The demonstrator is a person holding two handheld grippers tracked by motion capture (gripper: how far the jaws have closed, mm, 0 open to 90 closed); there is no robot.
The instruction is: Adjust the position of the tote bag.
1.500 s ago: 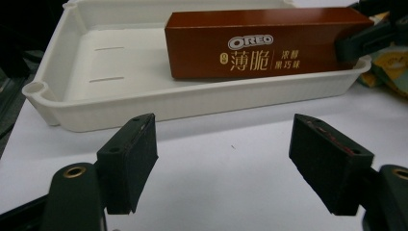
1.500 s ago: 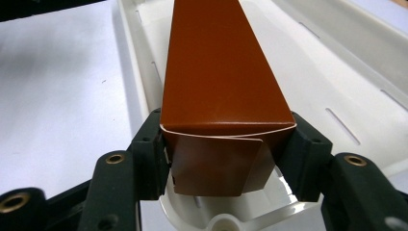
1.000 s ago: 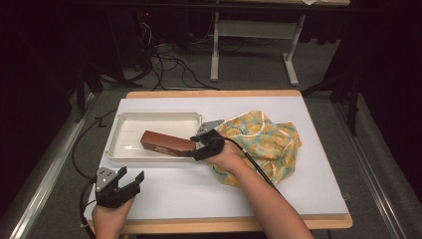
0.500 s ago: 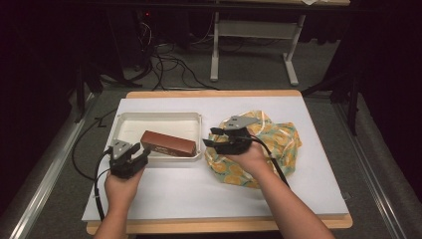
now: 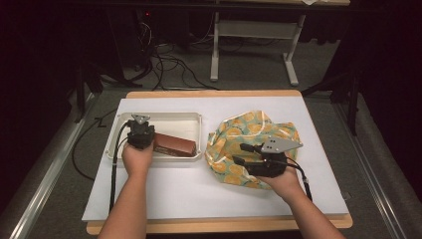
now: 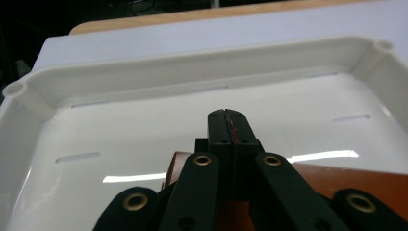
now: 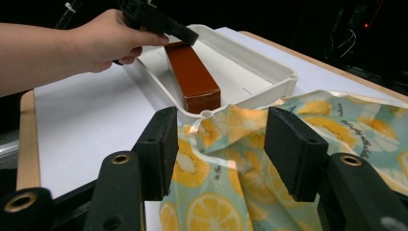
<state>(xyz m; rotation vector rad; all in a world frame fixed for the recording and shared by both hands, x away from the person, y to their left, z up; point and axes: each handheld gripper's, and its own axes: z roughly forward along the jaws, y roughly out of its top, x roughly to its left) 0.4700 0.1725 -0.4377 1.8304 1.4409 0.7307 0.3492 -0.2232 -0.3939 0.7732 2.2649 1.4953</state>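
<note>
Left claw point(image 5: 140, 130) now (shut) over tray point(image 5: 194, 119)

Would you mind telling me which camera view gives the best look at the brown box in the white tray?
The right gripper view: the brown box shows its whole length and near end. The high view shows it small; the left gripper view catches corners behind the jaws.
</note>
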